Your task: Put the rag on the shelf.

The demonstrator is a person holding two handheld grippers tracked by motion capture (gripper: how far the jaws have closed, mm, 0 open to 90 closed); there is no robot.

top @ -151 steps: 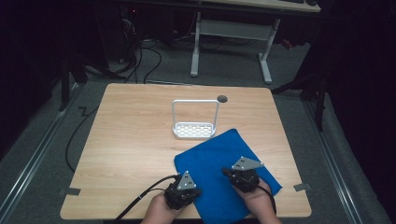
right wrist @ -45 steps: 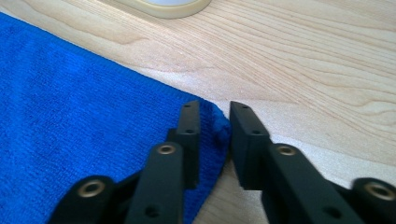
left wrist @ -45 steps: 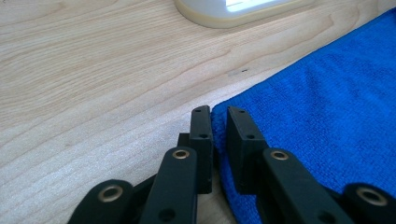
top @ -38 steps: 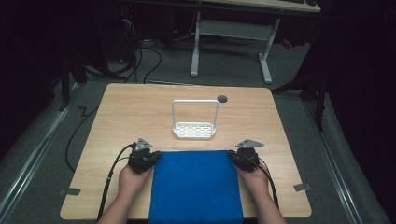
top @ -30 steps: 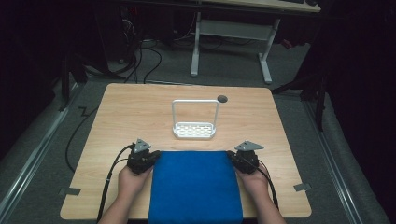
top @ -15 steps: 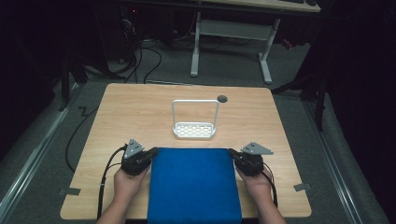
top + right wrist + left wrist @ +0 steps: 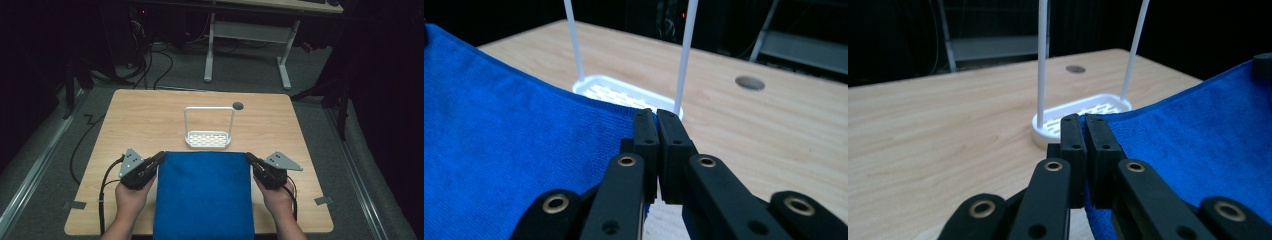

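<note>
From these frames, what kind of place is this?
Likely a lab or workshop data-collection bench: a bare wooden table with a cable hole, cables on the floor, a desk frame behind, dark surroundings.

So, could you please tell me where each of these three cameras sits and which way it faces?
High view: above the person's side, looking forward and down on the table; both hands, left tool and right tool show.
Left gripper view: rides the left tool, looking along its jaws at the white rack.
Right gripper view: rides the right tool, facing that rack.
All three share the blue cloth and rack.
</note>
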